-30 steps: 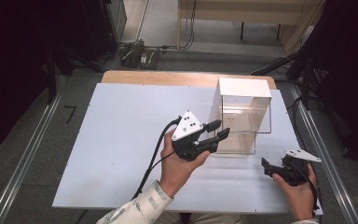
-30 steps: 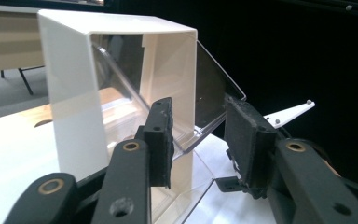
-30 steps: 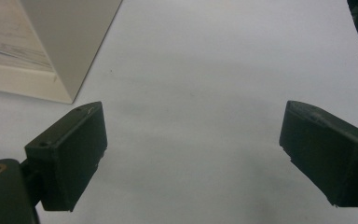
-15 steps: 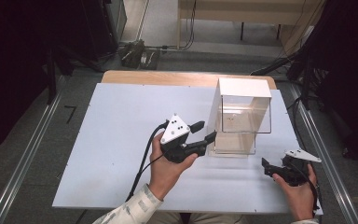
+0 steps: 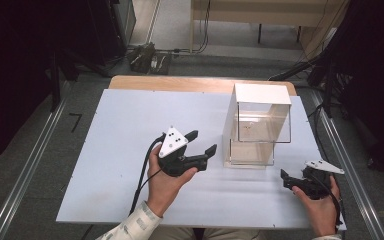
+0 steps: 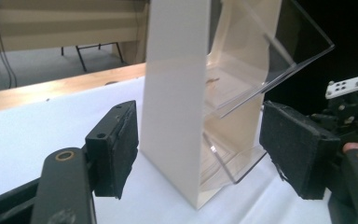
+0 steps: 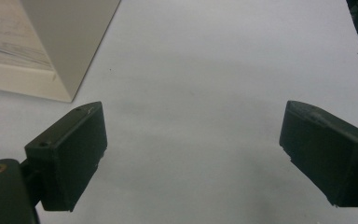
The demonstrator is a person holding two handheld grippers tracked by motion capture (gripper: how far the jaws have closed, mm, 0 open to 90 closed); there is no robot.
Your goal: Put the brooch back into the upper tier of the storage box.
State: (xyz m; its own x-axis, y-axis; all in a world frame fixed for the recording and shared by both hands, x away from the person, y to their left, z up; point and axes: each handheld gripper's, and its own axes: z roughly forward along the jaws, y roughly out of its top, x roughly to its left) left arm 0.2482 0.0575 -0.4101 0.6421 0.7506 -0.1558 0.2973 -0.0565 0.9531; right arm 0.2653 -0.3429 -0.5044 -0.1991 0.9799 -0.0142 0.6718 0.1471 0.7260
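Clear box with a white side panel (image 5: 257, 125) upright on the white table (image 5: 130, 125), toward 2 o'clock from the table's middle, its transparent walls showing an empty-looking interior.

Left gripper (image 5: 202, 144) just beside the box, at its 9 o'clock, held by a hand (image 5: 167, 182) reaching up from 6 o'clock. Jaws spread wide, having just been opening, with nothing pressed between the pads. From the left gripper view, white panel (image 6: 175, 93) of the box straight ahead at 12 o'clock, framed between the two pads but apart from both; clear front edge tilting off toward 2 o'clock.

Right gripper (image 5: 285, 179) low at 5 o'clock of the box, near the table's edge, well apart from the left one, pointing toward 9 o'clock. Jaws wide apart over bare table, gripping nothing. Corner of the box (image 7: 42, 46) at 10 o'clock in the right gripper view.
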